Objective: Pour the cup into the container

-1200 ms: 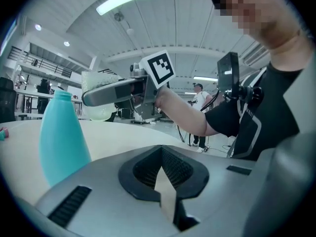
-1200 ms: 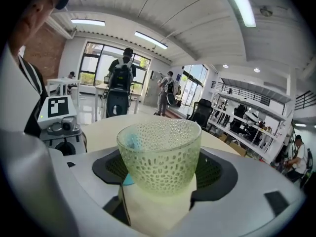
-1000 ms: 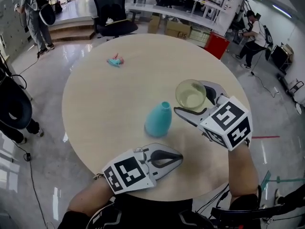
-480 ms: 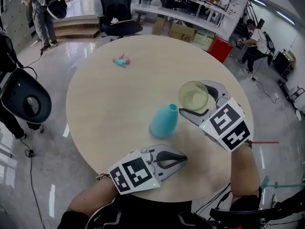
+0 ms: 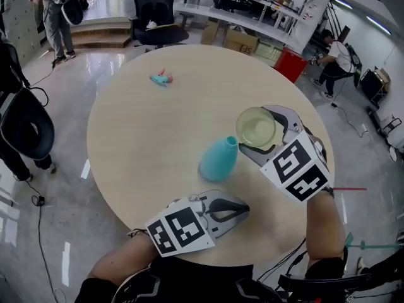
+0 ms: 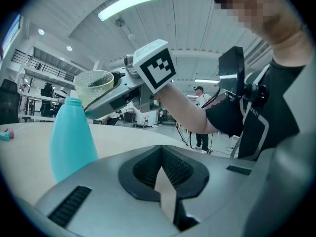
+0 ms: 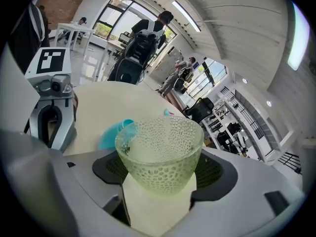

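Right gripper [image 5: 259, 132] clamps the cup [image 7: 160, 154]: pale-green, translucent, dimpled, bowl-shaped. It's held roughly upright above the round beige table [image 5: 142, 122], just right of the matte teal container [image 5: 219, 160] with its narrow neck. Left gripper [image 5: 238, 207] sits near the table's near edge, jaws closed together, empty.

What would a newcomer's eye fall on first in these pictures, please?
The bumpy pale-green cup, clamped in the right tool over the round table, on its right. Next, the teal bottle standing just left of it, and the left tool, shut, at the near edge.
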A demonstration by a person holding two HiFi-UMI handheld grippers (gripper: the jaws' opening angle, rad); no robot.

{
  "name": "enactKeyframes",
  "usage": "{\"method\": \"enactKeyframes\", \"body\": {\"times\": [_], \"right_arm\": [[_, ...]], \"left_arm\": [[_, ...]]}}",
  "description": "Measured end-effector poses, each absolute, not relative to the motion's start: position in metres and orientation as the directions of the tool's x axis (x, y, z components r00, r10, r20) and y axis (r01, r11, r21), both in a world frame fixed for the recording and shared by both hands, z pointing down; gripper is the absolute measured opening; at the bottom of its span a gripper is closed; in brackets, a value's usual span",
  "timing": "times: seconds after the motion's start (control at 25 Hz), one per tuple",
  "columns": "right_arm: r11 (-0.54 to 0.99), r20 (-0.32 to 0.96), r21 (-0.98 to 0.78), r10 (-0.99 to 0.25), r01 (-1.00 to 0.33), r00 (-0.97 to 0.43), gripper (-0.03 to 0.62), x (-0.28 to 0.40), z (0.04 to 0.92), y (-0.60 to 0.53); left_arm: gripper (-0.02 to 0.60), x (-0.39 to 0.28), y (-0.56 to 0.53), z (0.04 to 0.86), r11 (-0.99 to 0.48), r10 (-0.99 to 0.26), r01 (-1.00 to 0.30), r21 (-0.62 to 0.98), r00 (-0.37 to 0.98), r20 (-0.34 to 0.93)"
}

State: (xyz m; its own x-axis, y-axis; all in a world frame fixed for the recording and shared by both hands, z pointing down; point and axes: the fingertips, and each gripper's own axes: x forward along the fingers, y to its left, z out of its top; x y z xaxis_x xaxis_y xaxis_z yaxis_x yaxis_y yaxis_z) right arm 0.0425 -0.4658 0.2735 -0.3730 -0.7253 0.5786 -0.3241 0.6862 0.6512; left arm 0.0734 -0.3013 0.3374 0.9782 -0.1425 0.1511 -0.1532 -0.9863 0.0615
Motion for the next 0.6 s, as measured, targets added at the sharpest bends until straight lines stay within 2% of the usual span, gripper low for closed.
{"method": "enactKeyframes", "body": {"times": [0.6], "right_arm": [[0.628,0.571,0.746,-0.774,-0.220,-0.273,0.383,0.0395,0.2736,-0.4701]], "left_arm": [[0.000,0.0710,-0.3001,0.3357,-0.987,-0.141,-0.152,0.061,0.978,0.151]]}}
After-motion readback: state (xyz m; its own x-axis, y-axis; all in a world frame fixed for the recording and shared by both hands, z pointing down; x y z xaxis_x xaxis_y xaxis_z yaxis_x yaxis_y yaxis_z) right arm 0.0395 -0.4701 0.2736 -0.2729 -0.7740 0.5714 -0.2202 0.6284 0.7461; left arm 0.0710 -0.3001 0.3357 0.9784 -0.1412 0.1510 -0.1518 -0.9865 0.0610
